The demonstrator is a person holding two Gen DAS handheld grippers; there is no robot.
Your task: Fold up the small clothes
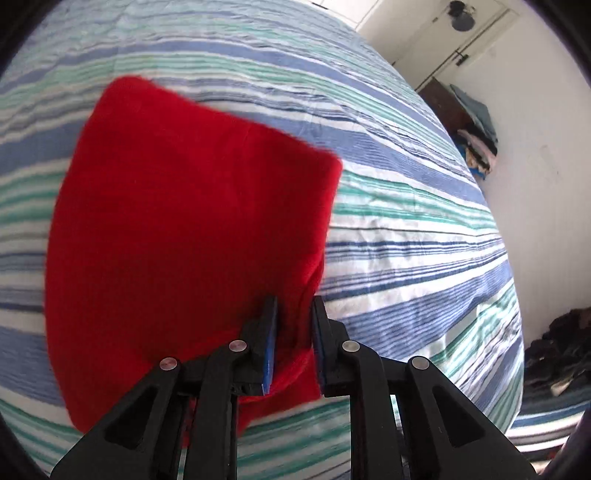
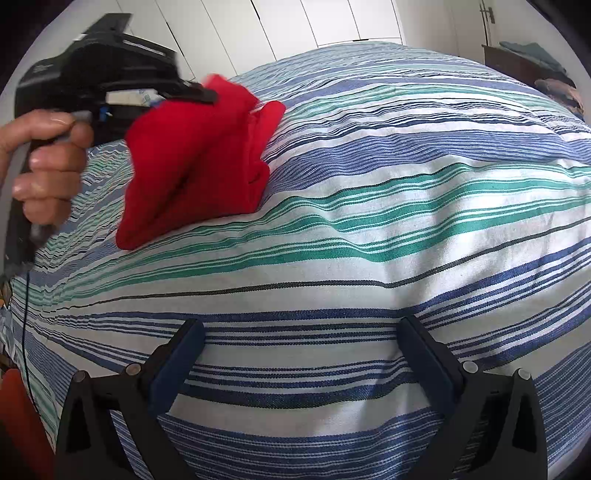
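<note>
A small red garment [image 1: 192, 221] hangs folded from my left gripper [image 1: 293, 306], whose blue-padded fingers are shut on its near edge; its lower part rests on the striped bedspread [image 1: 406, 229]. In the right wrist view the same red garment [image 2: 195, 166] is lifted at the far left by the left gripper [image 2: 207, 94], held in a hand [image 2: 48, 166]. My right gripper [image 2: 301, 325] is wide open and empty, low over the bedspread [image 2: 369, 221], well to the right of the garment.
The bed fills both views. White wardrobe doors [image 2: 325, 18] stand behind it. A dark cabinet with piled clothes [image 1: 476, 133] stands by the wall at the right, and dark clothes [image 1: 557, 350] lie on the floor beside the bed.
</note>
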